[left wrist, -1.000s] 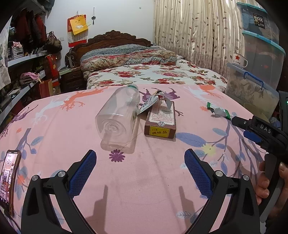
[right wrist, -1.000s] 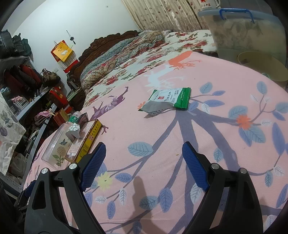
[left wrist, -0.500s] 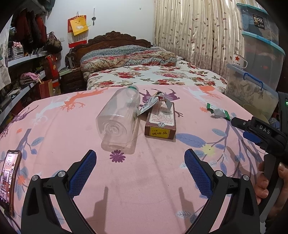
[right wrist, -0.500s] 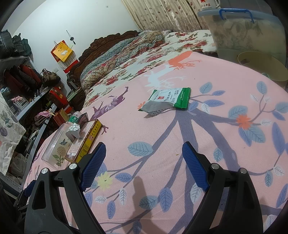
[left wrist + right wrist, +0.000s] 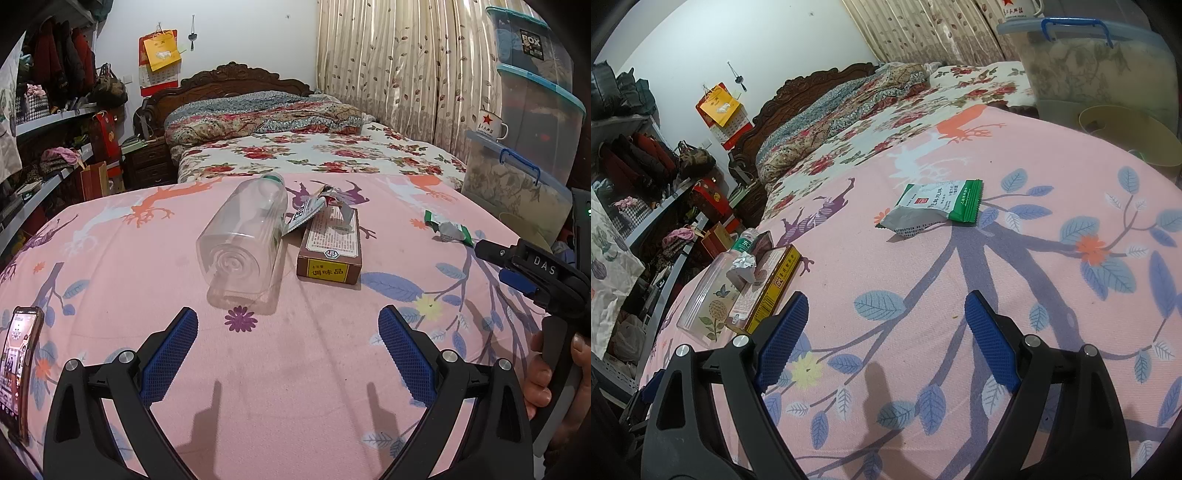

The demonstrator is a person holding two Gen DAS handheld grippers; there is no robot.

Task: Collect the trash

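In the left wrist view, I found my left gripper (image 5: 286,345) with its jaws standing wide apart and nothing between them, above the pink sheet (image 5: 295,387). The clear bottle (image 5: 245,243) lay straight ahead on its side, base toward me and green cap away, its long axis running along my line of approach. The brown box (image 5: 330,249) sat just beside it to the right, with crumpled wrappers (image 5: 317,206) at its far end. A phone (image 5: 18,369) lay at the left edge. In the right wrist view, my right gripper (image 5: 886,338) was likewise spread and empty; the green-and-white packet (image 5: 936,208) lay ahead, well apart, long axis crosswise, unobstructed. I judged this hand nearer the packet, the left nearer the bottle.
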